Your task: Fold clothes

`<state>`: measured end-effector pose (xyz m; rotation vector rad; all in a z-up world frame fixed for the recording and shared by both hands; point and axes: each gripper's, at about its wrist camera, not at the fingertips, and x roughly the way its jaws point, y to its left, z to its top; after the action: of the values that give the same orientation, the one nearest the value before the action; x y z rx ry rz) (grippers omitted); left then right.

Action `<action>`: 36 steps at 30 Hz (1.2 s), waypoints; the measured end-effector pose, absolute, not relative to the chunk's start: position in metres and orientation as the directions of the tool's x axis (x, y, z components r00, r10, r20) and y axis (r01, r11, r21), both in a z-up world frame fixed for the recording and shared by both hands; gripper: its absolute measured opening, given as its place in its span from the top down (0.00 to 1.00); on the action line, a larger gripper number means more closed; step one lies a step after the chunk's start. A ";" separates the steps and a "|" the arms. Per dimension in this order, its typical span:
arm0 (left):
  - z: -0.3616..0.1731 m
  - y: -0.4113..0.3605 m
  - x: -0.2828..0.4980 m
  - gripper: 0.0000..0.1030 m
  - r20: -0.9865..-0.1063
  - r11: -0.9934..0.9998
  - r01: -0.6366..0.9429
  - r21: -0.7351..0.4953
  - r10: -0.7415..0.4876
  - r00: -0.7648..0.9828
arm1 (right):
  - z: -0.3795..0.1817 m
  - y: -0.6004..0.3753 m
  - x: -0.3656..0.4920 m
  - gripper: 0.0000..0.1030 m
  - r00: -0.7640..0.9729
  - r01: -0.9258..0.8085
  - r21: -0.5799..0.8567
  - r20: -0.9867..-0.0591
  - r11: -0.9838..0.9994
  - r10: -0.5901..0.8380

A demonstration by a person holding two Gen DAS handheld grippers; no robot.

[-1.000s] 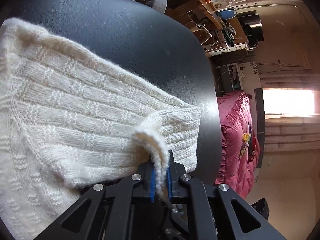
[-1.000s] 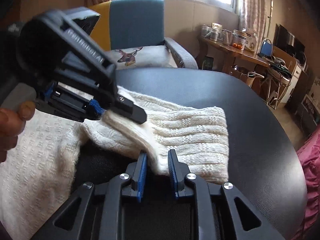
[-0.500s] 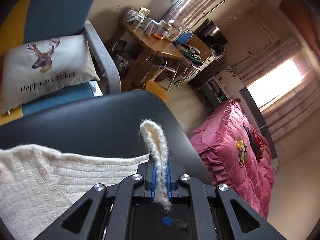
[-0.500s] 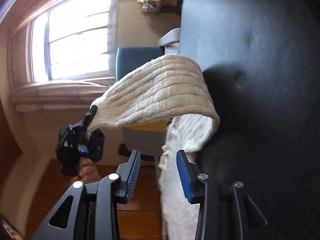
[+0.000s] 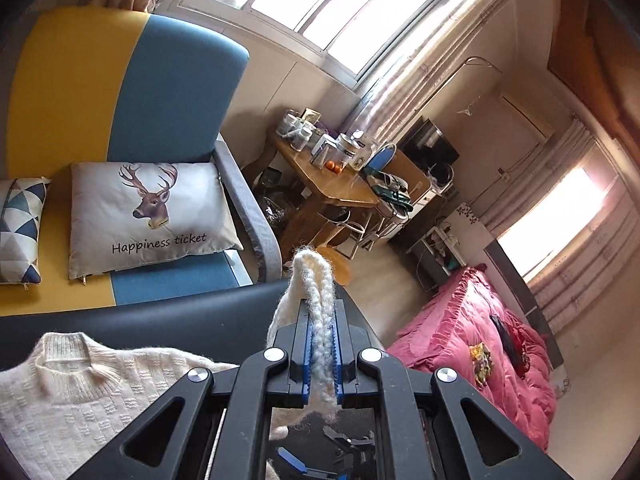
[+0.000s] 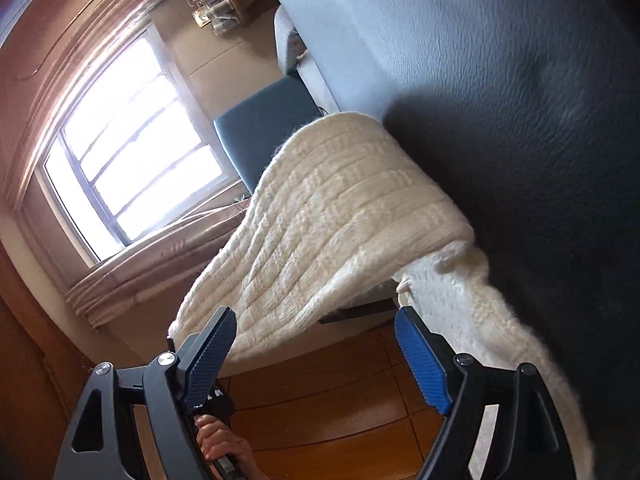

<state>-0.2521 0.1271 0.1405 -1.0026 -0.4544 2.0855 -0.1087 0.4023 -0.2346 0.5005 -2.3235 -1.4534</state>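
Note:
A cream knitted sweater (image 5: 80,392) lies on a black round table (image 5: 120,320), its neckline showing at lower left of the left wrist view. My left gripper (image 5: 319,320) is shut on the sweater's sleeve cuff (image 5: 312,276), which stands up between the blue pads, lifted above the table. In the right wrist view the sleeve (image 6: 320,220) hangs stretched in the air from the sweater's body (image 6: 480,300) toward the left gripper, whose handle a hand (image 6: 220,444) holds. My right gripper (image 6: 314,344) is open wide below the sleeve, holding nothing.
Behind the table stands a blue and yellow sofa (image 5: 160,80) with a deer cushion (image 5: 152,216). A wooden side table (image 5: 328,176) with jars is at the back, a pink bed (image 5: 488,360) to the right. The black tabletop (image 6: 520,80) fills the right wrist view's upper right.
My left gripper has lifted the sleeve cuff up off the table and tilted upward. My right gripper let go of the sweater, opened wider and rolled sideways.

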 end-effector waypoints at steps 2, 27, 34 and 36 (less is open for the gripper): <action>0.145 0.107 -0.251 0.92 -0.486 -0.642 -0.478 -0.600 0.767 -0.420 | -0.240 0.390 -0.122 0.19 -0.879 -0.115 0.891 0.116 0.440 -0.463; -0.057 -0.150 -0.218 0.92 -0.665 -0.766 -0.032 -0.643 0.578 -0.472 | -0.220 0.378 -0.152 0.19 -0.849 -0.229 0.965 -0.135 0.125 -0.510; -0.115 -0.158 -0.196 0.91 -0.718 -0.759 0.054 -0.649 0.587 -0.375 | -0.215 0.371 -0.155 0.19 -0.823 -0.257 0.965 -0.193 0.047 -0.534; -0.130 -0.159 -0.191 0.89 -0.728 -0.756 0.075 -0.650 0.591 -0.347 | -0.215 0.370 -0.155 0.19 -0.819 -0.257 0.966 -0.197 0.039 -0.539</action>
<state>-0.1911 -0.1595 -0.1298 -1.5507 -0.8676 2.1654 -0.1551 0.3704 -0.2150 0.8214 -2.0913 -1.8634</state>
